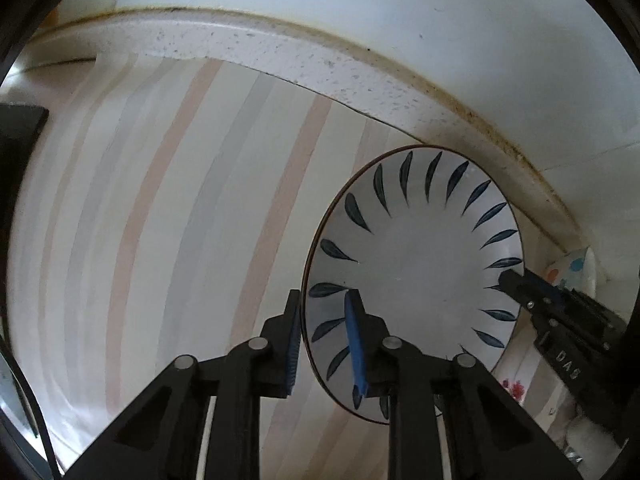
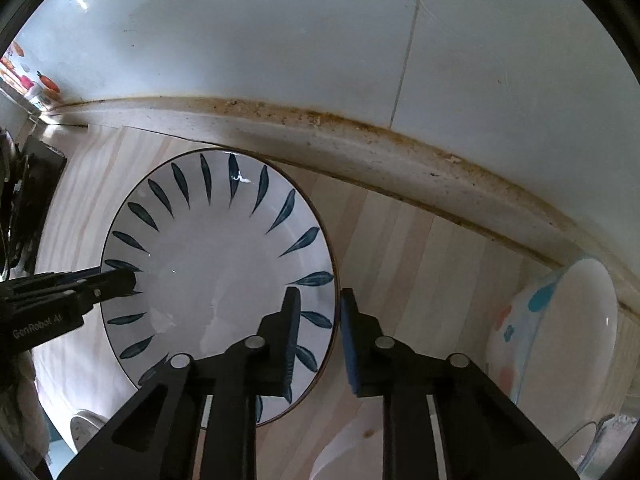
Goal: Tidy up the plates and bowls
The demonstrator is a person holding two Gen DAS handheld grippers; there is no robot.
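Where striped counter (image 1: 168, 208) meets tiled wall (image 2: 280, 40) — grime-stained seam (image 2: 360, 128).

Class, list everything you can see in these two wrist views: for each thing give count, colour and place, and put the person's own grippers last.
Leaf-pattern plate: one, white with dark blue leaf marks and a thin dark rim, on the striped counter near the backsplash ledge.
Dotted bowl: one, white with blue and orange spots, at the right against the ledge.
Counter: one, pale with pink and grey stripes, under everything.
Backsplash ledge: one, white, stained brown along the seam, behind the plate.
Wall: white tiles, above the ledge.
Dark object: one, black, far left edge; cannot tell what it is.
Left gripper: black with blue pads, straddling the plate's left rim.
Right gripper: black with blue pads, straddling the plate's right rim.
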